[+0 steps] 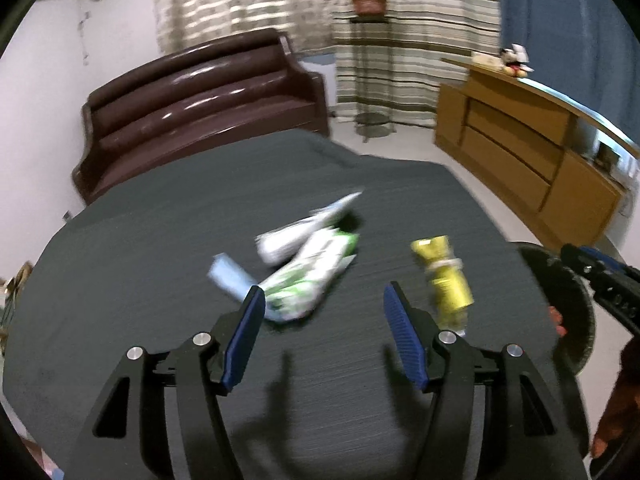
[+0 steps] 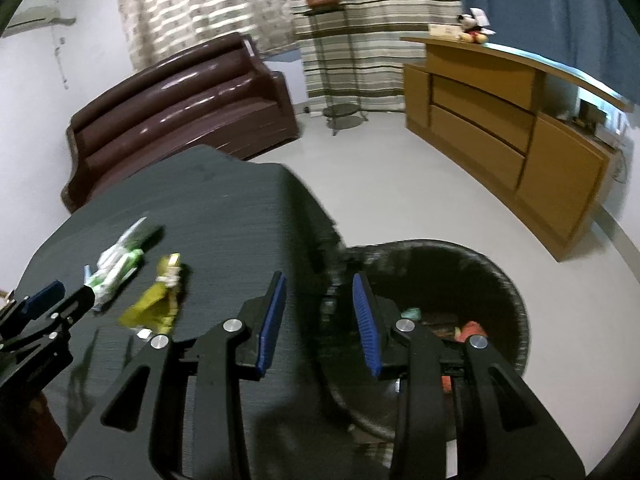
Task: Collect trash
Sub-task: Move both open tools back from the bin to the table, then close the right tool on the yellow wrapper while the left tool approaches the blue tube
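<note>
Yellow crinkled plastic wrapper on the dark surface looks light, soft and slippery; its knotted middle offers a hold. Left gripper and right gripper stand apart, empty.

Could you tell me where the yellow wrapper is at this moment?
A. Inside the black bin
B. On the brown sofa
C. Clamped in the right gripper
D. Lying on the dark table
D: the yellow wrapper lies on the dark table, to the right of the left gripper, whose jaws are empty.
</note>
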{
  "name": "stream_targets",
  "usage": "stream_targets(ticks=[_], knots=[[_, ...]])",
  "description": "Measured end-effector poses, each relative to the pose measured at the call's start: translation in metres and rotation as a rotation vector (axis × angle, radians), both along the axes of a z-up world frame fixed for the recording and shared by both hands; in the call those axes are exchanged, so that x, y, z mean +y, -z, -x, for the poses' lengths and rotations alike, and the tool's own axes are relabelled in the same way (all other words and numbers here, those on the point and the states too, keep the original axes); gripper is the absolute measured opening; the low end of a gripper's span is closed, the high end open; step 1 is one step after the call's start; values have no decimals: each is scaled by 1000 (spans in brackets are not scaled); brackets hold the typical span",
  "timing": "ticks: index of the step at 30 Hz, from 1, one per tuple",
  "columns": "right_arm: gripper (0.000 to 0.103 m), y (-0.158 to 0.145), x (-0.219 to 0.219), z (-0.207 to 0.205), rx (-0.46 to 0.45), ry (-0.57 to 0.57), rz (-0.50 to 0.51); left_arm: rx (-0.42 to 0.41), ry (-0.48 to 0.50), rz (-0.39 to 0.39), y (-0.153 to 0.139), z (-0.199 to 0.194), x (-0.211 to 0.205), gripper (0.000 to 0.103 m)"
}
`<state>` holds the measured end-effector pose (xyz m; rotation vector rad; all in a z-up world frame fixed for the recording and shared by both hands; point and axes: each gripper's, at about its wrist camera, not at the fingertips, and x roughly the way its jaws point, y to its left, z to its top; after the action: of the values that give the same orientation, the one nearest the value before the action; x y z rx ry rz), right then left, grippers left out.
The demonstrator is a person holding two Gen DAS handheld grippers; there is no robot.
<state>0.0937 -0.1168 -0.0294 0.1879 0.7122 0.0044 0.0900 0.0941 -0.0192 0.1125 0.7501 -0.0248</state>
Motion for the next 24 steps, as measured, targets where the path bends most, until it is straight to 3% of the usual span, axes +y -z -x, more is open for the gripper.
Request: stream_targets(ticks=[14, 18, 24], knots=[[35, -10, 77, -13, 15, -119, 9, 30, -125, 47, 8, 6, 72, 61], [43, -8, 98, -20, 28, -151, 13, 42, -150, 59, 10, 6, 88, 61], [42, 6, 123, -31, 96, -188, 53, 60, -157, 88, 12, 2, 97, 62]])
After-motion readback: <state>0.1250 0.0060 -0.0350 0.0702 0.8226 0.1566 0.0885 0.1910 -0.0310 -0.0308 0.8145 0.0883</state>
